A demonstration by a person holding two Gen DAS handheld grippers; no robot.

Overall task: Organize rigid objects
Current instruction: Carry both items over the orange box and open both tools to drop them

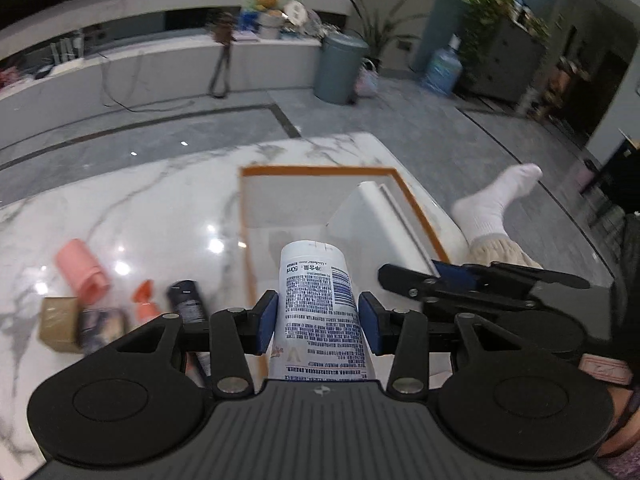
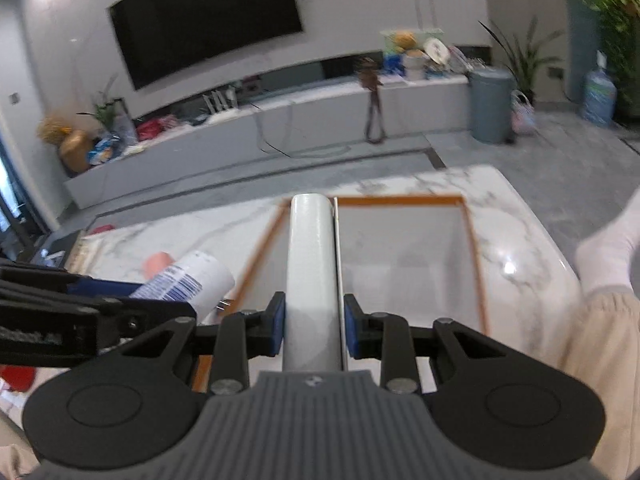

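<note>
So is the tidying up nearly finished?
Not yet. The orange-rimmed tray looks empty, so nothing seems put away. In hand: the left gripper holds a white tube, the right gripper a white box. Left on the table: a pink roll, an orange piece, a dark can.

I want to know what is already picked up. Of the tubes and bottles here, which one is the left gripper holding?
The white tube with blue print, between the left gripper's blue pads. The pink tube, orange piece and dark bottle lie loose on the marble table.
</note>
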